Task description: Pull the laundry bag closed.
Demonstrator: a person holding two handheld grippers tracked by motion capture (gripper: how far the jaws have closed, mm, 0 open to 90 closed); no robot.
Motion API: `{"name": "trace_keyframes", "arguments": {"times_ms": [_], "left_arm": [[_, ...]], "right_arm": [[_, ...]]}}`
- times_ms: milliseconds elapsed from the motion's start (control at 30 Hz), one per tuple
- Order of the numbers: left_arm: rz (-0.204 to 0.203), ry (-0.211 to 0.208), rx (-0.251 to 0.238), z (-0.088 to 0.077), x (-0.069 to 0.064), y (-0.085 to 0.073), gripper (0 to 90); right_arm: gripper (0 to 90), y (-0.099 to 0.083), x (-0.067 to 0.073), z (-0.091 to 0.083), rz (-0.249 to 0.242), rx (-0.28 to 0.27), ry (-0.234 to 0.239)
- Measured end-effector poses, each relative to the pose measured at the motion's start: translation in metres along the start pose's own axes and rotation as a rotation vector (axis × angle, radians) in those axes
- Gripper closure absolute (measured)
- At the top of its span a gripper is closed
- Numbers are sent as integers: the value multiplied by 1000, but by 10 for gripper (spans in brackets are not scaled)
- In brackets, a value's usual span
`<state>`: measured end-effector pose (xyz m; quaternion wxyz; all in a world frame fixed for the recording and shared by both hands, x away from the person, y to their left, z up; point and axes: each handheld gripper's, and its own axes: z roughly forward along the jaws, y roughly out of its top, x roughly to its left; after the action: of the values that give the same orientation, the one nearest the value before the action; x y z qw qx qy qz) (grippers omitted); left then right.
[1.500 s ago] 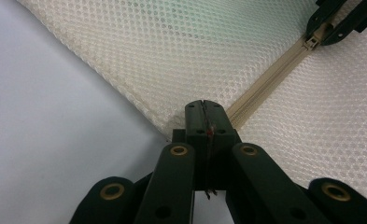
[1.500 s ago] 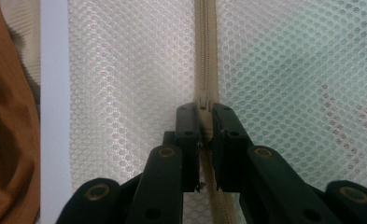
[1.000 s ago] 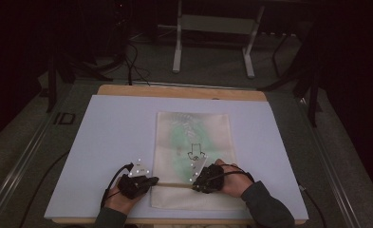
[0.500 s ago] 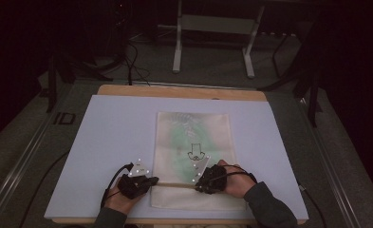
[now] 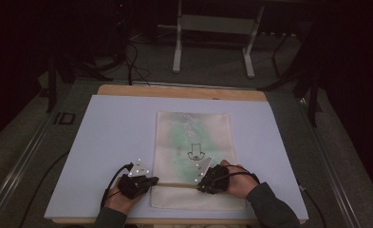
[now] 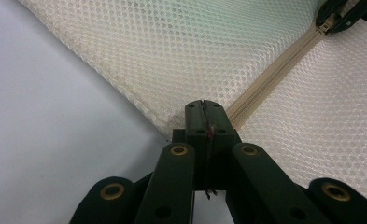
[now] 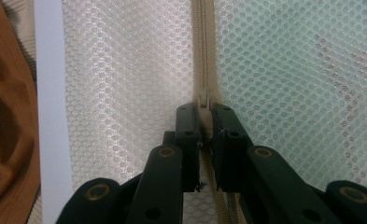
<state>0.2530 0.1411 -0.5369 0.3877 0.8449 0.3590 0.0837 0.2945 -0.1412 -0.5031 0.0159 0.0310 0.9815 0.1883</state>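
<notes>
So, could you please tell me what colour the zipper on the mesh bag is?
Beige, slightly darker than the cream mesh bag; the zipper shows best in the right gripper view.

I read the mesh bag (image 6: 181, 51) as cream honeycomb-knit cloth, matt and slightly rough. Its zipper (image 7: 201, 51) runs across it as beige woven tape with fine plastic-looking teeth. Under the bag lies a smooth, matt, pale sheet (image 5: 113, 137). Beyond the sheet's far edge I see a bare wooden board (image 5: 174, 91). The left gripper (image 6: 203, 108) looks like matt black plastic with brass-coloured rivets.
</notes>
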Motion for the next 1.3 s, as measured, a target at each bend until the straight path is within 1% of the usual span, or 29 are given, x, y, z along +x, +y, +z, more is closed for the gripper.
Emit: {"name": "trace_keyframes", "arguments": {"times_ms": [133, 200, 400, 633, 867, 1033, 1300], "left_arm": [[0, 0, 0, 0, 0, 0, 894], [-1, -1, 0, 0, 0, 0, 894], [-1, -2, 0, 0, 0, 0, 894], [-3, -2, -1, 0, 0, 0, 894], [-2, -1, -1, 0, 0, 0, 894], [0, -1, 2, 0, 0, 0, 893], [3, 0, 2, 0, 0, 0, 894]], "right_arm": [[824, 0, 0, 0, -4, 13, -2], [824, -1, -1, -1, -3, 6, 0], [824, -9, -2, -6, 10, 18, -5], [824, -13, -2, -7, 17, 15, -4], [824, -15, -2, -8, 18, 25, -5], [823, -23, -2, -11, 35, 22, -5], [824, -26, -2, -12, 38, 21, -8]]}}
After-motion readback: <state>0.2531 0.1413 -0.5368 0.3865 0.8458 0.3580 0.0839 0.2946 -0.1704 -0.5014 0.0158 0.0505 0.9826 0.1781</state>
